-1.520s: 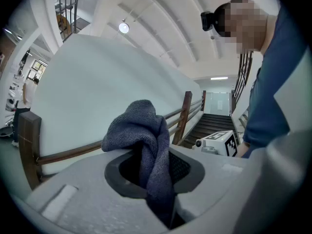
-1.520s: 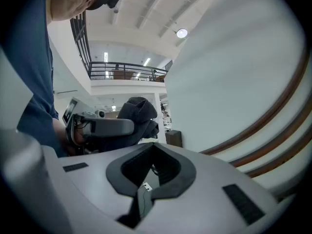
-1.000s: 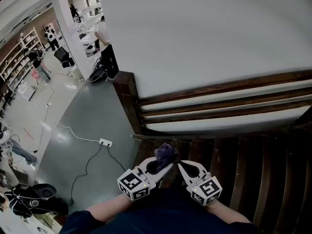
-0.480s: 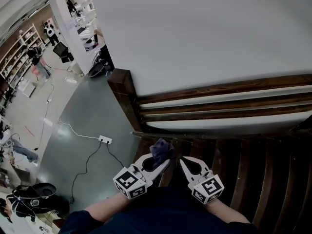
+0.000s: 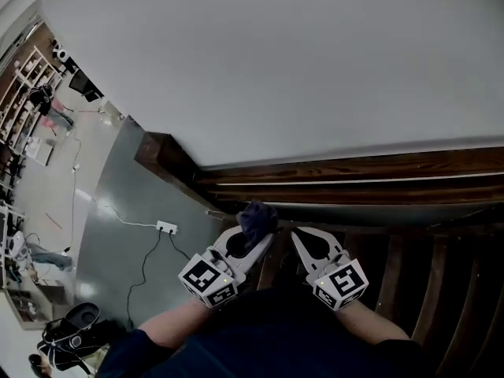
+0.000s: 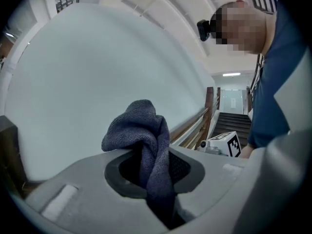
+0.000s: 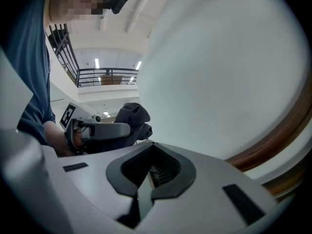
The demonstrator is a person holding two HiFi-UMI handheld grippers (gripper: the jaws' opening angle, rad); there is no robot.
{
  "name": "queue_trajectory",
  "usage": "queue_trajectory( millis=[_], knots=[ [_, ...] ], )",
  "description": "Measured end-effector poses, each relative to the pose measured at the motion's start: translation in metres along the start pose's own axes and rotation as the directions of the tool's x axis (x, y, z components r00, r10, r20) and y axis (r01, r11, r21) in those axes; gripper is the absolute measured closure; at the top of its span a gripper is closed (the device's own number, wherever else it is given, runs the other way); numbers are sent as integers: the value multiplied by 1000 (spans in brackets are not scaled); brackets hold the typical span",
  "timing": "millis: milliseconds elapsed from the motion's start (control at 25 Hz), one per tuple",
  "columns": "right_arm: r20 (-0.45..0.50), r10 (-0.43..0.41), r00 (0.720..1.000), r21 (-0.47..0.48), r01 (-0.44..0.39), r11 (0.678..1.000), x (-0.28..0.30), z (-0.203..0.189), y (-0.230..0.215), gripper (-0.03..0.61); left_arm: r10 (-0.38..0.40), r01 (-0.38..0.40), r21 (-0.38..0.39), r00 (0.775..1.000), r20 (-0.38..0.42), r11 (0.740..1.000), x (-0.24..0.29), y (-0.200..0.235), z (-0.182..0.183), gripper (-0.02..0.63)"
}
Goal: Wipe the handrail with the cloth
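The left gripper (image 5: 258, 239) has its jaws clamped on a dark blue-grey cloth (image 5: 256, 217), which bunches above the tips just short of the handrail (image 5: 354, 168). From the head view I cannot tell whether cloth and rail touch. The right gripper (image 5: 299, 236) sits close beside it on the right, its jaws together with nothing between them.

The left gripper view shows the fold of the cloth (image 6: 144, 130) pinched down between the jaws and rising in a rounded lump. The rail (image 6: 195, 123) runs away behind it toward far stairs (image 6: 234, 123), and the marker cube (image 6: 225, 143) of the other gripper is at right.

The right gripper view shows a thin slit between its own jaws. It also shows the cloth (image 7: 134, 116) from the side and the brown rail (image 7: 278, 140) curving at right. Only this view shows a balcony railing (image 7: 105, 77) on an upper level.

The rail is dark wood and ends at a square post (image 5: 161, 152) on the left, against a plain white wall (image 5: 276, 69). Lower left lies a grey-green floor (image 5: 118, 203) with a white power strip (image 5: 165, 227) and its cable. Shelves (image 5: 20, 101) stand at the far left. Dark wooden steps (image 5: 441, 290) are at lower right.
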State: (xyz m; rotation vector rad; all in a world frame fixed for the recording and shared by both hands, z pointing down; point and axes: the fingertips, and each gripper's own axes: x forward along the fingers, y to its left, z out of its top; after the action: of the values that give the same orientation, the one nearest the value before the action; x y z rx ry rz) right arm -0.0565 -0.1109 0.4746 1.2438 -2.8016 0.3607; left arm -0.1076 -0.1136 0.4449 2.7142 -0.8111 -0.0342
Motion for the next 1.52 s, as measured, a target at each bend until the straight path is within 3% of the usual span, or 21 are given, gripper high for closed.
queue_trajectory(
  millis=[160, 320, 760, 1160, 1520],
  knots=[
    [-14, -36, 999, 15, 36, 999, 17, 4, -67, 569, -5, 5, -32, 1000, -9, 999, 61, 32, 2, 535],
    [-13, -92, 996, 37, 93, 995, 14, 14, -108, 569, -36, 33, -68, 998, -47, 997, 99, 39, -1, 535],
    [-18, -213, 977, 47, 214, 976, -4, 18, -157, 569, -141, 117, -168, 981, -136, 979, 175, 43, -24, 535],
    [-25, -358, 933, 85, 359, 929, -50, 4, -219, 569, -196, 143, -200, 940, -278, 969, 272, 38, -71, 535],
    [-7, -419, 908, 130, 416, 900, -83, -9, -245, 569, -210, 153, -171, 892, -401, 973, 342, 27, -105, 535]
  ],
)
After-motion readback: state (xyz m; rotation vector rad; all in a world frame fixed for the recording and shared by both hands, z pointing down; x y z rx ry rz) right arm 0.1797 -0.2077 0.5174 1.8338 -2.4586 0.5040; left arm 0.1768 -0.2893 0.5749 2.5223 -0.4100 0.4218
